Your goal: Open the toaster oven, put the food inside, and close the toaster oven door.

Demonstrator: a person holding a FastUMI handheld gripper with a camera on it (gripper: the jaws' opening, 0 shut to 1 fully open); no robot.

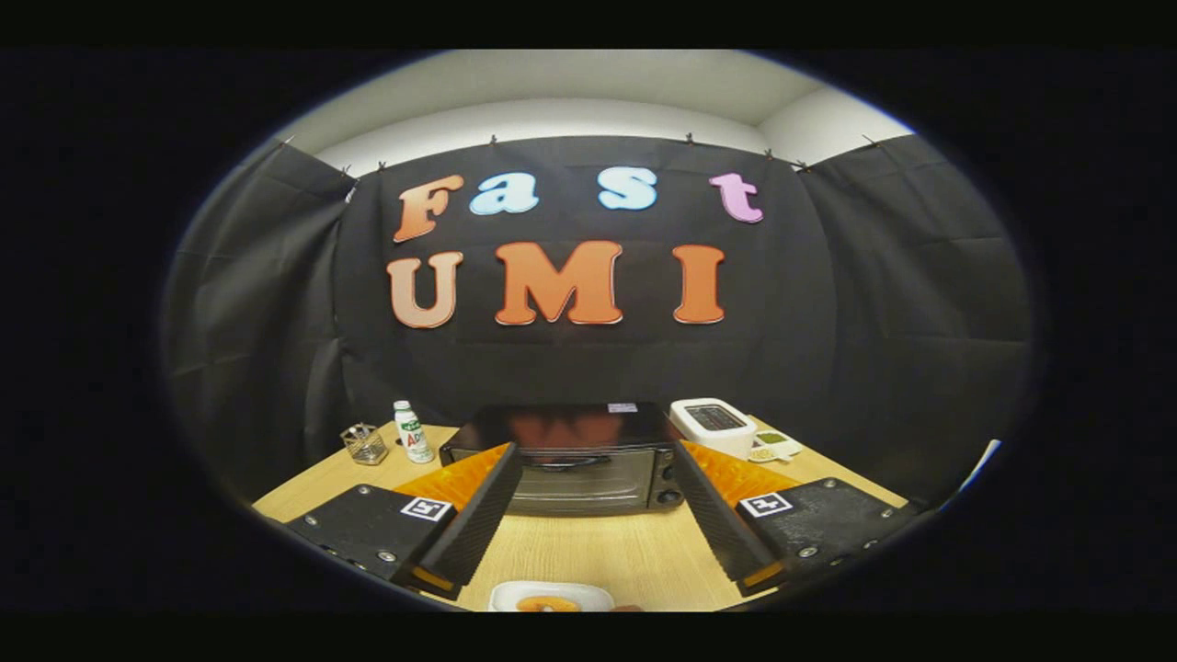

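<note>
A black toaster oven (570, 460) stands on the wooden table beyond my fingers, its glass door shut and its handle across the top of the door. My gripper (593, 478) is open, the two black fingers (483, 510) spread wide with nothing between them, framing the oven from a distance. Close below, between the finger bases, a white plate (550, 596) holds an orange-brown piece of food (547, 604), partly cut off from sight.
A small white bottle (413, 432) and a wire basket (365, 444) stand left of the oven. A white appliance (713, 423) and a small tray (771, 446) sit to its right. Bare wooden table (598, 552) lies between the plate and the oven.
</note>
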